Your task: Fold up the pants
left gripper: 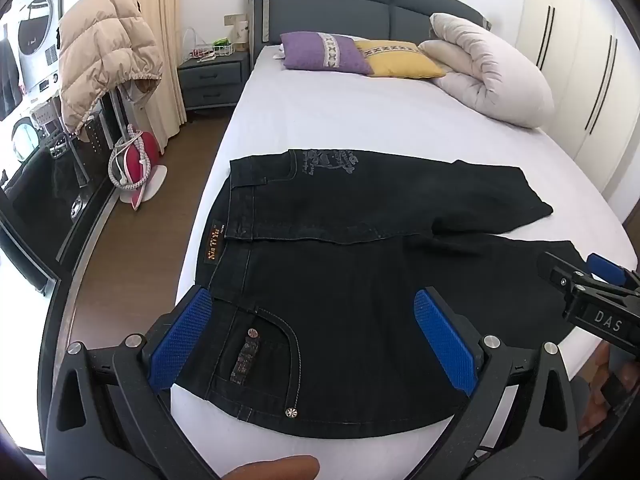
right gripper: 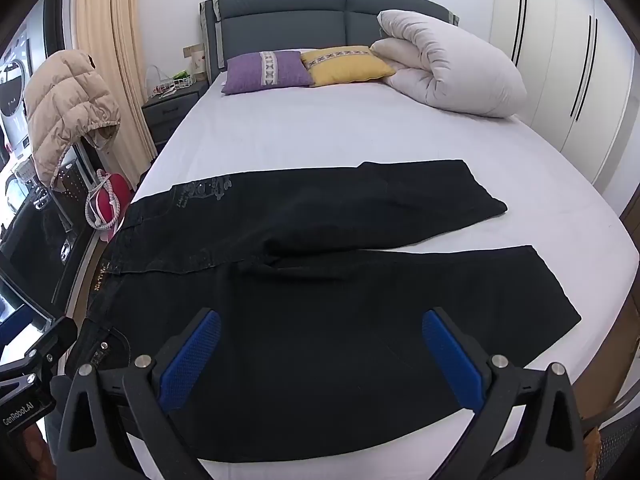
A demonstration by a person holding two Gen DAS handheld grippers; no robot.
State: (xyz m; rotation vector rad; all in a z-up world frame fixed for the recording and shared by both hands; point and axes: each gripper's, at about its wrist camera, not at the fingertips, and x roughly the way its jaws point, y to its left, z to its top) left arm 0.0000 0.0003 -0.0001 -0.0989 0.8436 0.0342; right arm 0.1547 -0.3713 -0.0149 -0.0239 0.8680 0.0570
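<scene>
Both sets of jaws spread wide, nothing pinched; purple pillow [left gripper: 324, 51], yellow pillow [left gripper: 394, 58] and rolled duvet [left gripper: 492, 76] sit up by the headboard, well clear of the black pants [left gripper: 360, 272]; pants lie flat across the white bed [left gripper: 340, 120], waistband under the left gripper [left gripper: 316, 340], near leg under the right gripper [right gripper: 320, 360]; both grippers tilt downward over the fabric.
</scene>
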